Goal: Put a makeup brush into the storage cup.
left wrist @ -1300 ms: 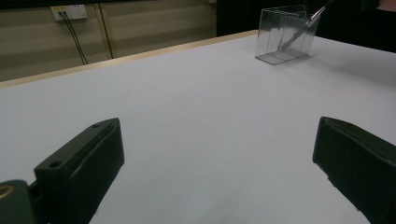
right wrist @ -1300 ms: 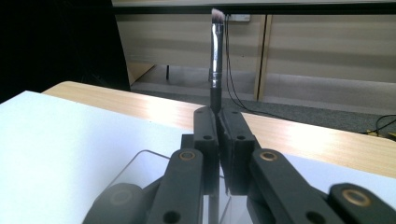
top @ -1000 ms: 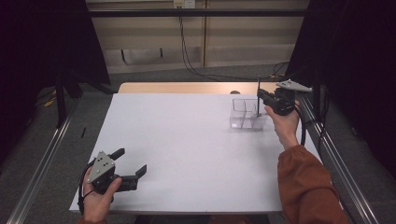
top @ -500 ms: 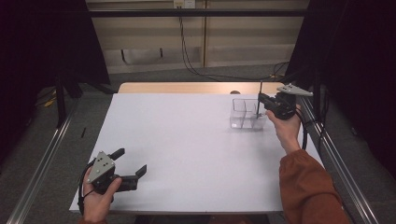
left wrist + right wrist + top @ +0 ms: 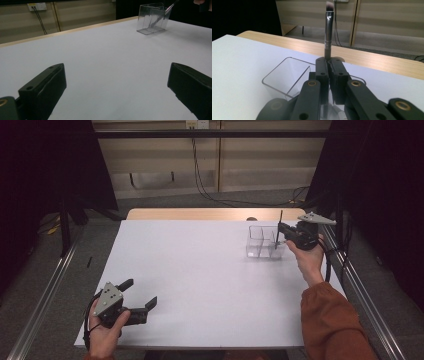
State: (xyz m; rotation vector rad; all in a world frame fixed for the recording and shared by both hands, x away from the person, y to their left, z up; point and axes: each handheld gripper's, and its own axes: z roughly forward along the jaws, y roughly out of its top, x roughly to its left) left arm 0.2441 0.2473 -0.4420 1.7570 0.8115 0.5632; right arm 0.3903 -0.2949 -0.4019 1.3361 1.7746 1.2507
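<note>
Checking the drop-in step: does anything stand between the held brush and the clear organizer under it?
Nothing visible does. The right gripper holds the brush upright, bristles up, right over the clear organizer; its open-topped compartments look unobstructed.

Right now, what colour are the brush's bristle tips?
White tips over dark bristles on the brush; clearest in the right gripper view.

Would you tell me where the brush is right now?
In the high view the brush stands upright at the table's far right, clamped in the right gripper just over the clear organiser.
</note>
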